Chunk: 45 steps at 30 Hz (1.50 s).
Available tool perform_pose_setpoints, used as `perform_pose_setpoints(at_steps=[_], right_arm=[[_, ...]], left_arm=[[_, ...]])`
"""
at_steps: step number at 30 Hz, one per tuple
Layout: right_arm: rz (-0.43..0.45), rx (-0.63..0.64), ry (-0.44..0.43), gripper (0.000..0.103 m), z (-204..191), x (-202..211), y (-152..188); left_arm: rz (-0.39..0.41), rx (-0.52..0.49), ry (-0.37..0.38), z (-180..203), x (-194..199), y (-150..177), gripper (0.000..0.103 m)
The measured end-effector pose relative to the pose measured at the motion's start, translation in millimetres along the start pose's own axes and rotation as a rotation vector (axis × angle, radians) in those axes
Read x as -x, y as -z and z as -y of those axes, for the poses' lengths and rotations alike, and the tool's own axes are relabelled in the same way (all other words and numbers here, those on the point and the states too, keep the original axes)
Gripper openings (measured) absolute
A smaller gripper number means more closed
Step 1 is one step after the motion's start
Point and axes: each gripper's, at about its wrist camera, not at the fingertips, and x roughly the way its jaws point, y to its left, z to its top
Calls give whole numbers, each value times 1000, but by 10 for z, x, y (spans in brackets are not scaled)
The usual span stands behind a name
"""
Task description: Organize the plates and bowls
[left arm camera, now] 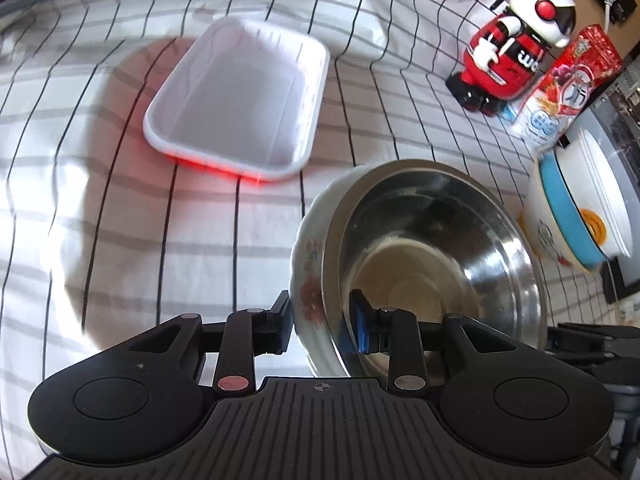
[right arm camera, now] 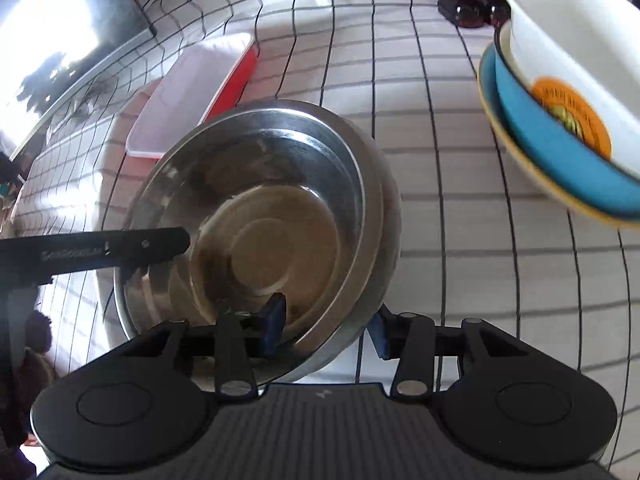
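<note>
The steel bowl [left arm camera: 436,248] is sitting nested in a floral ceramic bowl [left arm camera: 310,280] on the checked cloth [left arm camera: 120,220], near the white tray [left arm camera: 240,96]. Steel is likely light, stiff and slick, the ceramic heavier and breakable; rims are giving the best hold. The left hand-held gripper [left arm camera: 322,326] is straddling both rims, jaws apart. The right hand-held gripper [right arm camera: 326,328] is bracketing the opposite rim; whether it is clamping, I cannot tell. No writing is reading clearly.

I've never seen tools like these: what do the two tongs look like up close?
Both match: the left tongs and right tongs have matte black, ribbed bodies with two round black discs, black link arms with silver pins, and blue pads on the fingertips. No cables or sleeves show.
</note>
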Motion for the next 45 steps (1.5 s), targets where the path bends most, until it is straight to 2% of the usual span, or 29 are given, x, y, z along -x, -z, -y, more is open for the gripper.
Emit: perform_pose_setpoints(at_steps=[7,13,16,19,21,23,26,28,31,34,36,37,39,42,45], right_arm=[[17,-35,2,43,148,-47,-151],[70,3,30,47,80,125,-89],[91,-2,22,47,63,290,-56],[128,-19,-5,47,53,527,-18],[162,-7,8,47,21,675,-19],[200,22,20,47,-20,813,-49],[273,61,35,47,-8,1062,-143],[320,69,35,49,74,1204,-221],[400,103,69,51,264,1404,-339],[451,126,130,61,537,1535,-445],[462,136,149,64,733,1612,-485],[465,143,154,65,837,1636,-492],[460,150,157,66,1049,1662,-517],[435,147,134,67,1354,1627,-570],[411,137,117,67,1602,1550,-655]], left_arm=[[11,10,15,40,-137,-247,33],[29,8,38,-1,59,-180,32],[77,9,42,-30,267,-170,31],[151,31,110,-87,487,-194,30],[187,66,198,-124,566,-219,21],[221,93,279,-105,616,-228,19],[272,85,328,57,690,-205,15],[300,74,315,252,741,-178,15],[340,46,243,535,807,-142,15],[377,22,212,806,847,-146,15],[371,19,224,971,791,-191,15],[378,27,206,1057,756,-219,15],[424,34,157,1261,727,-257,13],[482,24,124,1553,695,-304,15],[406,31,186,1771,527,-423,16]])
